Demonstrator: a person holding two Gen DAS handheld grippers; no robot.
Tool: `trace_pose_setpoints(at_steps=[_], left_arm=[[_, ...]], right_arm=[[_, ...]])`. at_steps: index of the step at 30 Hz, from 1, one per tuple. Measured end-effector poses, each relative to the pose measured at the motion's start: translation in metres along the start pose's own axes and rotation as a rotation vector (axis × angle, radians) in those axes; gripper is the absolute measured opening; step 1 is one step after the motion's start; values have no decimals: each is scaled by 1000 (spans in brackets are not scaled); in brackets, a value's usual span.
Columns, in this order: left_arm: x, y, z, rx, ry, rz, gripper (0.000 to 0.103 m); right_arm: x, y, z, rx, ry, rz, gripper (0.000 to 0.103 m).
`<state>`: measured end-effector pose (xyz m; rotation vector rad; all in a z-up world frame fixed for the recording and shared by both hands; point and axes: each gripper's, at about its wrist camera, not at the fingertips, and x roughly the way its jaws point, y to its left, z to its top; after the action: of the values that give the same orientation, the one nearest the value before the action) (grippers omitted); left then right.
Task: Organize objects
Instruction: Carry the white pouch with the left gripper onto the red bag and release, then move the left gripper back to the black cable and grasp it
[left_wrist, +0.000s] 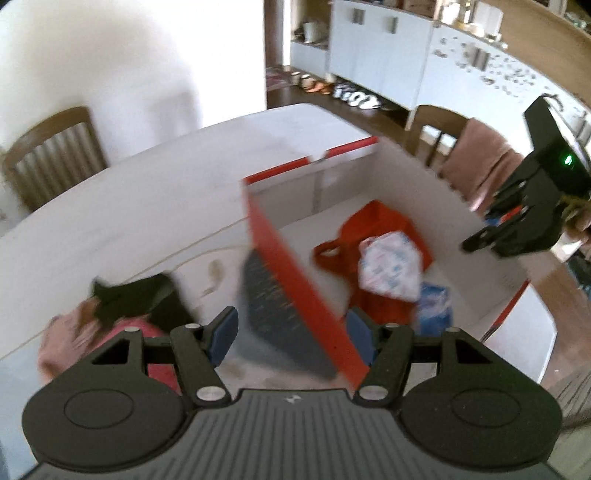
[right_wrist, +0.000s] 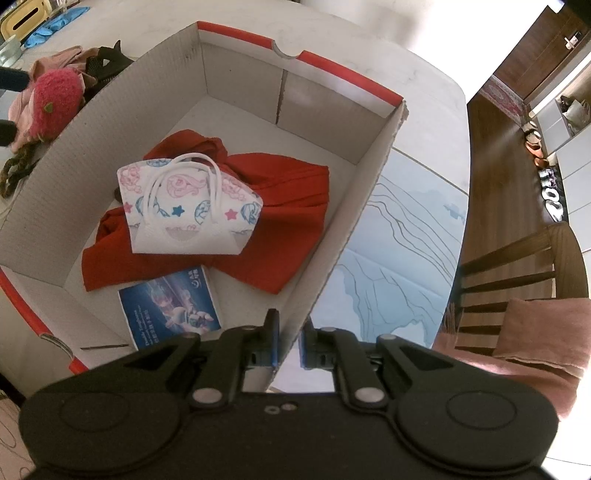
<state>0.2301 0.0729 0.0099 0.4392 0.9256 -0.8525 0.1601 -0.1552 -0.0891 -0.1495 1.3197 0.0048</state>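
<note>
Pinching the box wall (right_wrist: 332, 236), your right gripper (right_wrist: 288, 343) steadies it; left gripper (left_wrist: 291, 332) open, empty, free for loading.

Bright daylight, motion blur (left view)

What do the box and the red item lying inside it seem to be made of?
Box: corrugated cardboard, matt white inside with a red outside; fluted ridges show along its walls and cut edges.
Red item: soft woven cloth, matt, judging by its folds and creases; the exact fibre cannot be told.
</note>
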Motion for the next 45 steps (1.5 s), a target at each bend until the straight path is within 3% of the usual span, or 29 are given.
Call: trace_pose_setpoints(at_steps=[4, 16, 29, 35, 40, 45], left_arm=[[-8, 22, -27, -38, 28, 49, 74], [12, 68, -111, -233, 158, 127, 74], [38, 83, -139, -274, 205, 103, 73], [38, 83, -138, -273, 185, 102, 64], [43, 79, -136, -261, 200, 93, 44], [38, 78, -128, -262, 161, 106, 44]], right_arm=[[0, 0, 0, 5, 2, -2, 9], [0, 3, 1, 6, 13, -20, 9], [1, 4, 1, 12, 16, -30, 10], [1, 4, 1, 9, 19, -31, 10], [1, 4, 1, 8, 19, -31, 10], [2, 4, 1, 7, 19, -31, 10]])
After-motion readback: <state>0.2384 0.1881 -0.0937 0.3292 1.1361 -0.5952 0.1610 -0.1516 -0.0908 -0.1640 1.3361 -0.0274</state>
